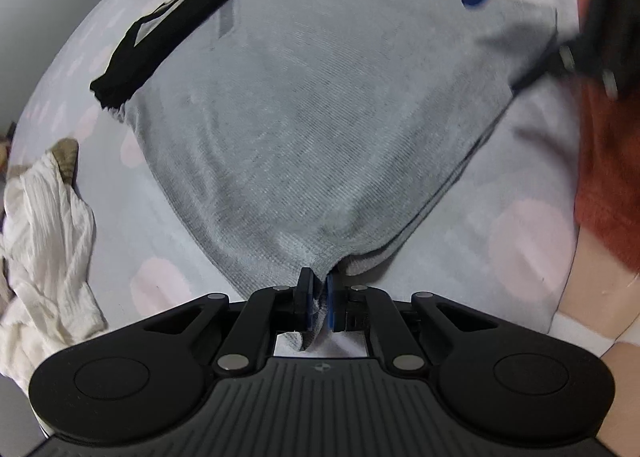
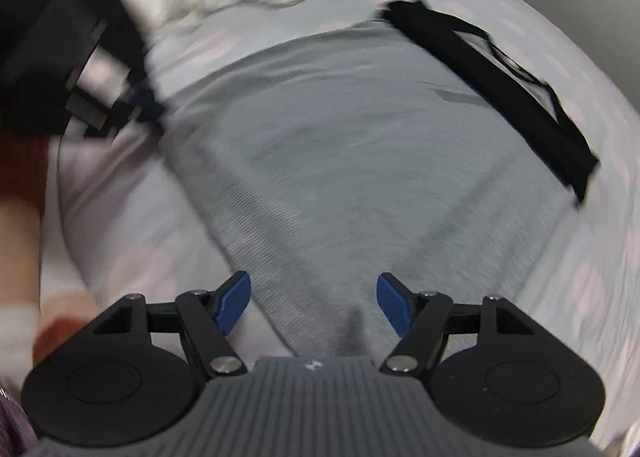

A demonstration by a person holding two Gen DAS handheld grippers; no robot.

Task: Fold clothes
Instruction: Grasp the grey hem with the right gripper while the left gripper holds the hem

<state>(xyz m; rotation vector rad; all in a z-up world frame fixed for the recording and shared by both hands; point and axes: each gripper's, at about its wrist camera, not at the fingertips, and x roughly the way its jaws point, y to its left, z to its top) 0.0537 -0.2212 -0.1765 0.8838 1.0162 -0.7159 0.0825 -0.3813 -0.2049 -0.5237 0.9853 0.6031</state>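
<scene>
The grey garment lies spread over the middle of the frame on the pale spotted bedsheet; the left gripper is clamped on its near corner at the bottom centre. The right gripper hangs with jaws apart over the opposite corner (nothing between them); lifting one-sided could skew the fold, or the thin pinch could slip.

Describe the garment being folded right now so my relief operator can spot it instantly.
On the pale spotted bedsheet, find the big grey knit garment spread flat in the middle. The left gripper is shut on its near corner; the right gripper is open above it. Unlike the crumpled white garment and the black garment nearby, it is flat and grey.
</scene>
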